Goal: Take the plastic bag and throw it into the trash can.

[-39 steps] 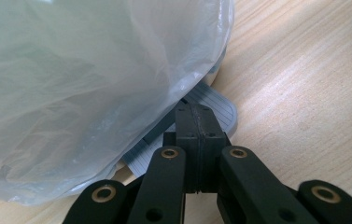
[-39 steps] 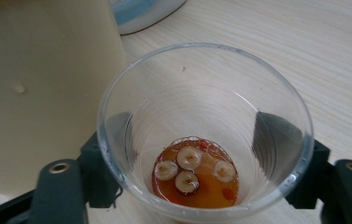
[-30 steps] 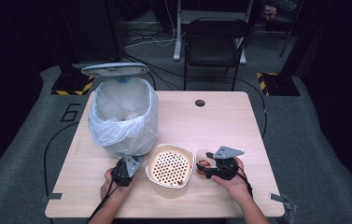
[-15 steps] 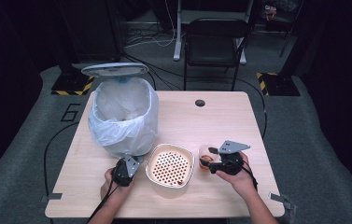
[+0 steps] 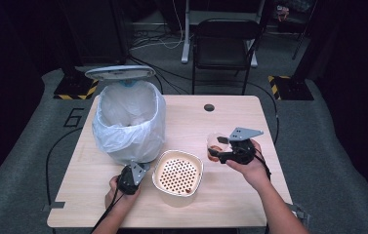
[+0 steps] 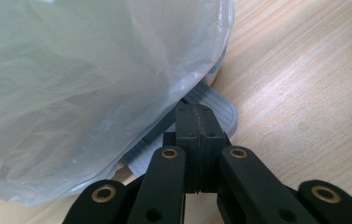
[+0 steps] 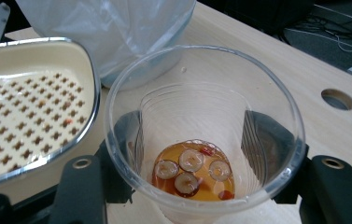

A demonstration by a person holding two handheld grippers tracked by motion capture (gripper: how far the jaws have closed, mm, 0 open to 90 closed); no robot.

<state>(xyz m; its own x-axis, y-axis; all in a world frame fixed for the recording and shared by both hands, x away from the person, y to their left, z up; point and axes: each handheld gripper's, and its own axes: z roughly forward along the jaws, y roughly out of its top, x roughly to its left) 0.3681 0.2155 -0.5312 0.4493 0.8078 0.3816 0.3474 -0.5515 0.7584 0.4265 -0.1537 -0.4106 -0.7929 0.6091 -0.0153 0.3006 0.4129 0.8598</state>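
Raised since earlier: right gripper (image 5: 219,148), jaws clamping clear cup (image 7: 204,135) of amber liquid between fingers, right of strainer bowl (image 5: 177,173). Left gripper (image 5: 133,174): fingers pressed together, bin bag (image 6: 85,84) just beyond.

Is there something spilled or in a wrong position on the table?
Nothing looks spilled. The right gripper holds the clear cup upright, with amber liquid and round slices at its bottom. The strainer bowl sits level on the table, beside the lined bin.

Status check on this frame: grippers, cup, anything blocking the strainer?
Right gripper shut on cup, lifted off table. Left gripper shut, empty, by bin bag. Path to strainer looks clear.
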